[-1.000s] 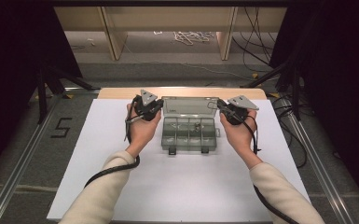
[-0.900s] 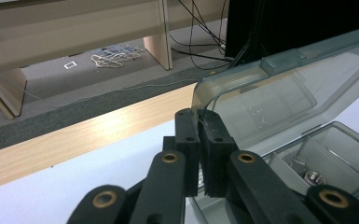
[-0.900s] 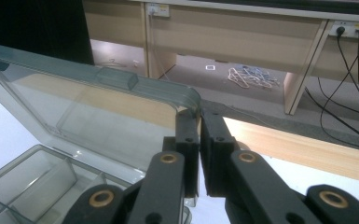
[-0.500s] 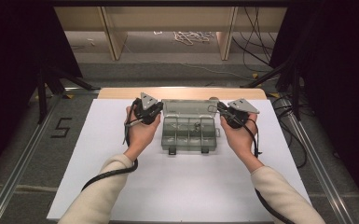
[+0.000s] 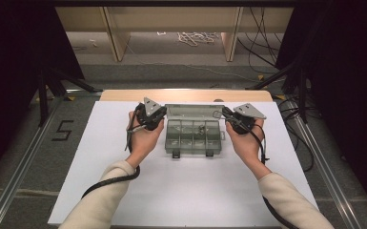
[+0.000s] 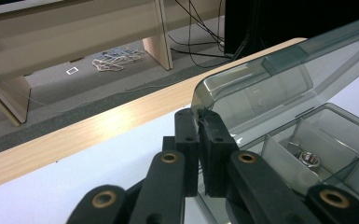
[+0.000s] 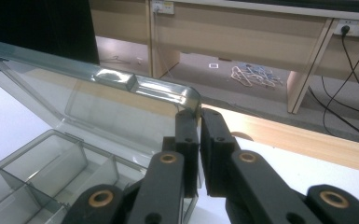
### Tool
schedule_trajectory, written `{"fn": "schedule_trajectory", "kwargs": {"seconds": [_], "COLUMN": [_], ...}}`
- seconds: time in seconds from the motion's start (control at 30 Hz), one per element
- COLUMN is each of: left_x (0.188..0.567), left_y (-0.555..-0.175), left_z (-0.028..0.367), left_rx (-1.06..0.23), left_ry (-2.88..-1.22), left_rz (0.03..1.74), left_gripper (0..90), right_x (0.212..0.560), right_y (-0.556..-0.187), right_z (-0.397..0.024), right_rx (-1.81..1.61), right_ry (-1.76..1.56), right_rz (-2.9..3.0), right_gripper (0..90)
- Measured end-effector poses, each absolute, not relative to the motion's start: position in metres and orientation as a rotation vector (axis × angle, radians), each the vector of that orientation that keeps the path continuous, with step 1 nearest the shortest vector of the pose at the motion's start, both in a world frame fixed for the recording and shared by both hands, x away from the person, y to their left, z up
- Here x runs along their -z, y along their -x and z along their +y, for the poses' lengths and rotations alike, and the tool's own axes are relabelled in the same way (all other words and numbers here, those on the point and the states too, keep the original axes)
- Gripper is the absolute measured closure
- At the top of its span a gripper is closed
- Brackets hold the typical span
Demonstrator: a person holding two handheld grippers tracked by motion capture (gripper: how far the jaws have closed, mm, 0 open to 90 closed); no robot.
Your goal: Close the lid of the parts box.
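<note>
Lid (image 5: pixel 194 111) looks slightly nearer upright than a second ago; left gripper (image 6: pixel 200 122) and right gripper (image 7: pixel 199 122) clenched on its corners, box (image 5: pixel 193 138) opening.

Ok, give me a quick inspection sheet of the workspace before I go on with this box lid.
Surface: white mat on a wooden table.
Job's things: clear compartment box, lid open and tilted back; a metal nut in one compartment.
Clutter: nothing seen on the mat.
Grippers: left gripper shut on the lid's left edge; right gripper shut on its right edge.
Cables: one black cable trails from the left gripper; more cables on the floor behind.
Surroundings: wooden bench legs, a rope pile, a floor mark "5".
</note>
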State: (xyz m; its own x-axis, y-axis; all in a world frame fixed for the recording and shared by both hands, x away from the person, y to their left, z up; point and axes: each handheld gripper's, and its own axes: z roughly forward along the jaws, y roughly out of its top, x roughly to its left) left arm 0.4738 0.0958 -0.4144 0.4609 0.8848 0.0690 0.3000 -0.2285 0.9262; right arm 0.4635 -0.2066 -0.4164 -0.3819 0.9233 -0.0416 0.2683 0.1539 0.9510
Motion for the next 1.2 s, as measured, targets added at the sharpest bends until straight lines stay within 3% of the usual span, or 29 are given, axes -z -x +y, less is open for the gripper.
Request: {"fn": "schedule_trajectory", "kwargs": {"seconds": [1.2], "left_x": [0.423], "left_y": [-0.457], "left_z": [0.095], "left_rx": [-0.808], "left_ry": [-1.791], "left_rz": [0.987], "left_gripper": [86.8], "right_x": [0.421], "right_y": [-0.449], "right_z": [-0.208], "right_rx": [-1.227], "right_ry": [-1.117], "right_rz": [1.803], "right_gripper": [87.0]}}
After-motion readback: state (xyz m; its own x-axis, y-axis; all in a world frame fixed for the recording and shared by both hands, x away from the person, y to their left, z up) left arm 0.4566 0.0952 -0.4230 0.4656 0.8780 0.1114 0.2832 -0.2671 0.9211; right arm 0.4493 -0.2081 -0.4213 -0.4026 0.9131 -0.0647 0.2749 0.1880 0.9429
